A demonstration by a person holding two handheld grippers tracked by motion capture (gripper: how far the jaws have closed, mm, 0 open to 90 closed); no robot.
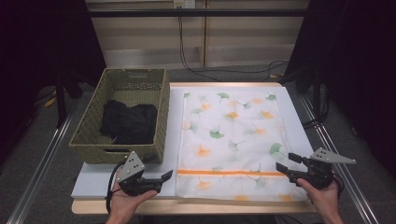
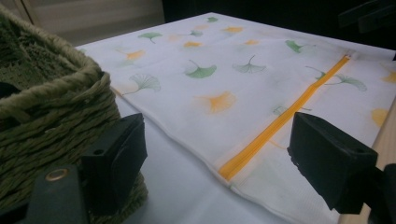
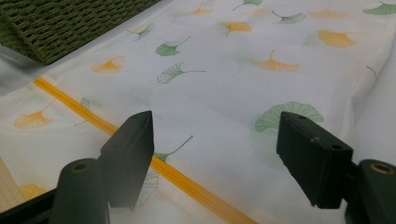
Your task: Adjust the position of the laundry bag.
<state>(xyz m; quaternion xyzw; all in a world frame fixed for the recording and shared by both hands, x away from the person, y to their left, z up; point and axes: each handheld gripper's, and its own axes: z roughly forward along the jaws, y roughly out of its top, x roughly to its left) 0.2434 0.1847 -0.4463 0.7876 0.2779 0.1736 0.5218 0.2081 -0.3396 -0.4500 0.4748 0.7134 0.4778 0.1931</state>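
Both hand-held grippers — left [image 1: 161, 178], right [image 1: 286, 164] — gape empty, flanking the mesh bag [image 1: 231, 140]; its orange zipper [image 1: 229, 172] runs between the 2.

Matt printed cloth bag [image 1: 231, 140]; rough woven basket [image 1: 91, 135]; black cloth [image 1: 129, 122].

flat laundry bag [image 1: 231, 140] open above, wicker basket [image 1: 122, 116] walls left
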